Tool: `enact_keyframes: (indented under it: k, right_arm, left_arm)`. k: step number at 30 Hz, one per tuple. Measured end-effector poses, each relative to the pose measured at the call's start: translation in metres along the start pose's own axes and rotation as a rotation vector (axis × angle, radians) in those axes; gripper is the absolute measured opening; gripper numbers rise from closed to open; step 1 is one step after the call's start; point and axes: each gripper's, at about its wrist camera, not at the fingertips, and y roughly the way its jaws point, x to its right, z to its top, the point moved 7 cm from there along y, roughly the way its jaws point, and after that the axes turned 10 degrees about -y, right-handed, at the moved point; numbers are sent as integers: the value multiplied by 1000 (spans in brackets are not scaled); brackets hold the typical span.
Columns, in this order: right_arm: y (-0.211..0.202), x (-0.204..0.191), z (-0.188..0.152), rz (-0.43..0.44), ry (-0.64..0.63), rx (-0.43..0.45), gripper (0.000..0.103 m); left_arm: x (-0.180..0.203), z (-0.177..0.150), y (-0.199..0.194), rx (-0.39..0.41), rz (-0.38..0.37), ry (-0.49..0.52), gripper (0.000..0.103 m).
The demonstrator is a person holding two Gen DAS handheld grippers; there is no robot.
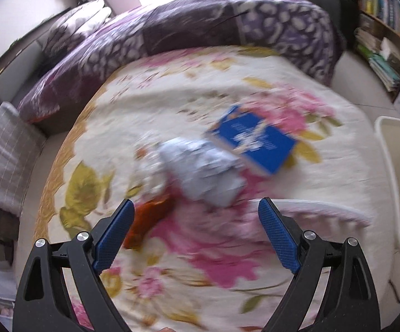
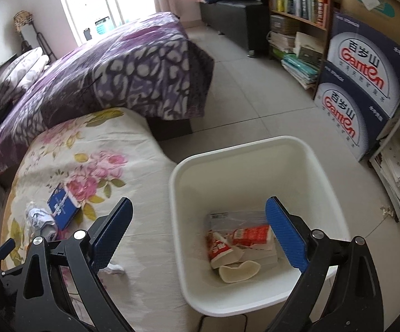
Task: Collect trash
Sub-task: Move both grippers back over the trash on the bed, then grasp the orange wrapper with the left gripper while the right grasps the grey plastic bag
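In the blurred left wrist view, my left gripper (image 1: pixel 197 207) is open and empty above the floral bed sheet (image 1: pixel 172 105). Just ahead of it lie a crumpled pale wad of paper or cloth (image 1: pixel 202 168), an orange wrapper (image 1: pixel 147 218) by the left finger, and a blue book (image 1: pixel 252 138). My right gripper (image 2: pixel 198 207) is open and empty above the white bin (image 2: pixel 322 171) beside the bed. The bin holds red-and-white wrappers (image 2: pixel 244 238) and a pale curved piece (image 2: pixel 238 272). The wad (image 2: pixel 40 220) and book (image 2: pixel 61 207) also show in the right wrist view.
A purple patterned quilt (image 2: pixel 111 77) covers the far half of the bed. A bookshelf (image 2: pixel 297 13) and stacked cartons (image 2: pixel 363 88) stand along the right wall. The bin's rim (image 1: pixel 394 166) shows at the right of the left wrist view. A small white scrap (image 2: pixel 115 268) lies on the sheet.
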Motion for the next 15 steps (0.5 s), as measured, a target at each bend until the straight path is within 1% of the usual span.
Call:
enact_keyframes:
  k: [3, 7, 9, 12, 14, 15]
  right_arm:
    - [4, -18, -1, 19, -31, 0, 93]
    - [6, -43, -1, 31, -95, 12, 93]
    - [8, -53, 0, 47, -120, 15, 93]
    - [12, -79, 0, 102, -167, 18, 93]
    - [16, -96, -1, 149, -196, 19, 95]
    - [16, -102, -2, 165, -203, 21, 95]
  left_arm:
    - [-28, -3, 16, -49, 16, -42, 88]
    - [-55, -10, 38, -126, -14, -99, 88]
    - [-62, -11, 45, -139, -30, -102, 88]
    - [-66, -13, 54, -153, -85, -111, 80]
    - [-65, -14, 59, -166, -126, -108, 73]
    - [-65, -14, 61, -164, -133, -99, 71]
